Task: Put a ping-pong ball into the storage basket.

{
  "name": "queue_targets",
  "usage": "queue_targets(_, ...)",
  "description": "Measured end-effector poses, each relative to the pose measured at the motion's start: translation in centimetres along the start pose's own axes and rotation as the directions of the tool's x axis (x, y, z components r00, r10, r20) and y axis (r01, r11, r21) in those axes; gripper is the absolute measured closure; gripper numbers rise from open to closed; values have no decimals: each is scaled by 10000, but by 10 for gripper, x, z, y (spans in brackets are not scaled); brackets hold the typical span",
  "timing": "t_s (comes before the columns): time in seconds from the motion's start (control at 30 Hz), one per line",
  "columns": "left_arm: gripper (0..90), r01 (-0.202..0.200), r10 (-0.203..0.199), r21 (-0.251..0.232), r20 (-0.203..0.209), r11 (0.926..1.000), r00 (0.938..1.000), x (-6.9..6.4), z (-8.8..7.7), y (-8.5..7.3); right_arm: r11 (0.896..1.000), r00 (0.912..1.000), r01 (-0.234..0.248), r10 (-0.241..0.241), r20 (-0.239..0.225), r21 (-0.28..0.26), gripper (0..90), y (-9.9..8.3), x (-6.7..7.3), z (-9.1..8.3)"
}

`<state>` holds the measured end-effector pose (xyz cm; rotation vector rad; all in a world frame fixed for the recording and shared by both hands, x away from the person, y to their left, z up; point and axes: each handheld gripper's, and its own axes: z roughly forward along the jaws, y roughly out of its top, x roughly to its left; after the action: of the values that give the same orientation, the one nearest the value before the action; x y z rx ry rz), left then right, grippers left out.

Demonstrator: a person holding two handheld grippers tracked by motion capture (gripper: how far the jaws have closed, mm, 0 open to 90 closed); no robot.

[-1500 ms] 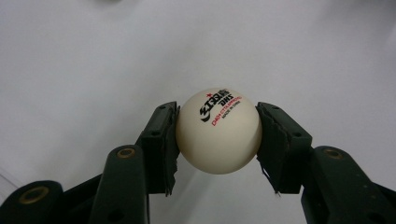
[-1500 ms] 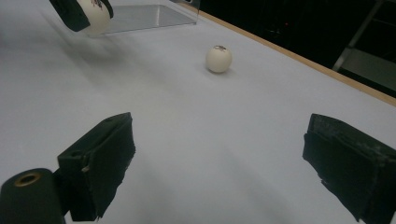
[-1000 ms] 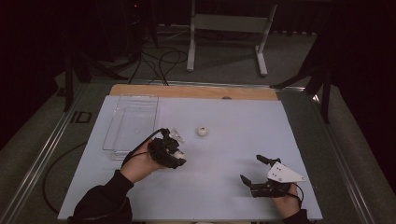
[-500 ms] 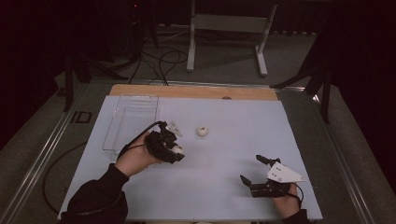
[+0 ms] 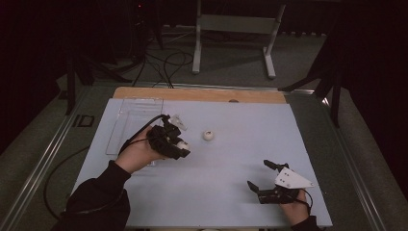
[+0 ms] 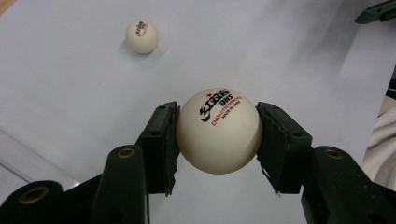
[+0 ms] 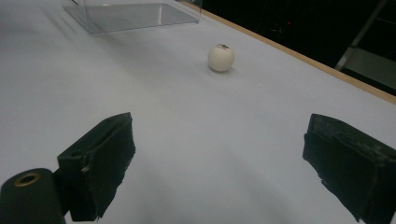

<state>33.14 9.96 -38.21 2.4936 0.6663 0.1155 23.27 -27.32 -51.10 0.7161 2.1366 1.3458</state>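
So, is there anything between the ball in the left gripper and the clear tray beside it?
Nothing visible. The left gripper holds the ball beside the clear tray, with bare table between them. The second ball lies on the other side, away from the tray.

Room dark, light falling mostly on pale tabletop. Wooden strip along tabletop's far edge. Beyond tabletop: grey carpet floor, black cables, grey metal stand. Dark stand legs right of tabletop.
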Motion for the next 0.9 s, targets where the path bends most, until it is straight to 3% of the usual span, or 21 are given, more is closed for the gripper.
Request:
queue_targets(0.27, 523, -233, 234, 8, -182, 9997, 9996, 3, -12, 10, 10000, 10000, 14, -14, -16, -9, 90, 0, 0, 0)
queue_targets(0.5, 523, -216, 210, -188, -313, 9996, 9993, 8, -27, 15, 10000, 10000, 12, -12, -17, -37, 90, 0, 0, 0)
queue_targets(0.77, 523, 62, -76, -362, -380, 9993, 9992, 14, -32, 10, 10000, 10000, 5, -5, -28, -77, 90, 1, 0, 0)
queue_targets(0.9, 523, 247, -268, -363, -602, 9990, 9978, 20, -36, 6, 10000, 10000, -28, 28, -30, -54, 90, 0, 0, 0)
